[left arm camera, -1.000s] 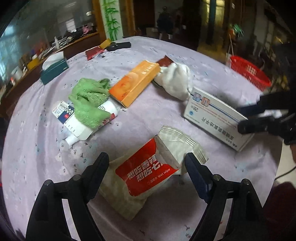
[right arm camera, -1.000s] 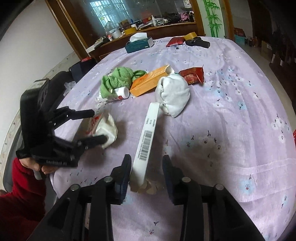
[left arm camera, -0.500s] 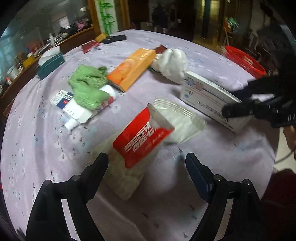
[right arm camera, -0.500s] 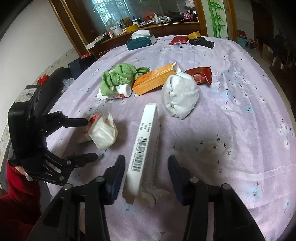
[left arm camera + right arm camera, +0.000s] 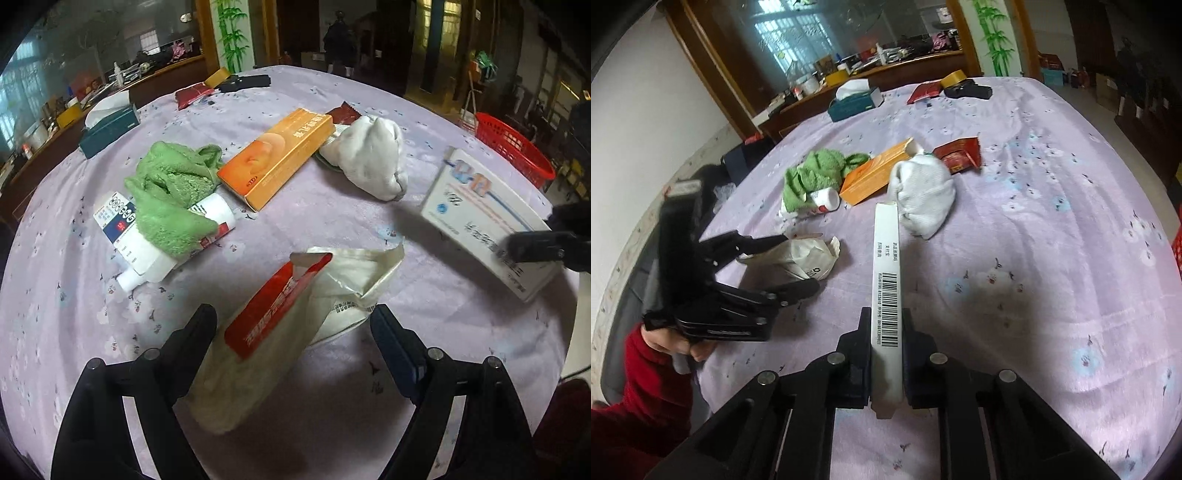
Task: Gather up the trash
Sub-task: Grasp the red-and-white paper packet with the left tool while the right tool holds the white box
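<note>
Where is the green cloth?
The green cloth lies on the table's left in the left wrist view, draped over a white tube, beside the orange box.

Right gripper (image 5: pixel 884 339): black two-finger jaws just closed, pads clamped on the narrow sides of a flat white cardboard box (image 5: pixel 886 280), pointing steeply down. Left gripper (image 5: pixel 293 325): jaws wide, straddling a torn red-and-white wet-wipe packet (image 5: pixel 280 325), pads probably not touching. Red sleeve (image 5: pixel 646 391) behind it.
</note>
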Demonstrator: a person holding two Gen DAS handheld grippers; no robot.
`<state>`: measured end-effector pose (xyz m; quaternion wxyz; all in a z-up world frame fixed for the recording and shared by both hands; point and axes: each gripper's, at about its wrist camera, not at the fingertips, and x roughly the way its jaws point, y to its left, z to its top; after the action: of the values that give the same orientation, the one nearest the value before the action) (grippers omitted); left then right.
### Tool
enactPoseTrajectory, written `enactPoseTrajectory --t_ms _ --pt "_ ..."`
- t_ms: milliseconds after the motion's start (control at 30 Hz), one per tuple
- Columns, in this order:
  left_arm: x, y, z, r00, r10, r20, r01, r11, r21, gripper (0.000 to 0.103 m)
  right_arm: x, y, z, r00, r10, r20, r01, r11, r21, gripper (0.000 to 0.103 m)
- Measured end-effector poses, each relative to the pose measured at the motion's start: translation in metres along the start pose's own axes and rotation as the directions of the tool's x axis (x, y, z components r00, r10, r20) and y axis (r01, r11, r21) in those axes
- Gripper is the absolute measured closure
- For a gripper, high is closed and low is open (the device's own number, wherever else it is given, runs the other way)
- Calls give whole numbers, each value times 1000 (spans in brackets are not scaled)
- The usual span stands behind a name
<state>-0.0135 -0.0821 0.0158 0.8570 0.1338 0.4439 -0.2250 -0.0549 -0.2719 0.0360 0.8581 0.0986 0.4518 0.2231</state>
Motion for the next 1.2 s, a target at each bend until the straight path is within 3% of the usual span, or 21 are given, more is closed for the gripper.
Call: enactPoseTrajectory --t_ms 233,467,767,1200 --pt "-6 -6 1 998 19 57 -14 996 -86 46 -14 -8 -7 998 34 45 -36 998 49 89" --pt "-22 -7 5 995 -32 98 51 978 -202 47 -27 -18 -7 995 35 90 -43 996 83 89" --pt "-51 -43 27 972 -116 205 156 969 -192 47 -49 -40 -9 988 15 155 -39 987 156 89" --pt "-47 -80 47 966 -112 234 160 967 -199 47 -71 -52 -16 977 -24 211 -16 982 188 89"
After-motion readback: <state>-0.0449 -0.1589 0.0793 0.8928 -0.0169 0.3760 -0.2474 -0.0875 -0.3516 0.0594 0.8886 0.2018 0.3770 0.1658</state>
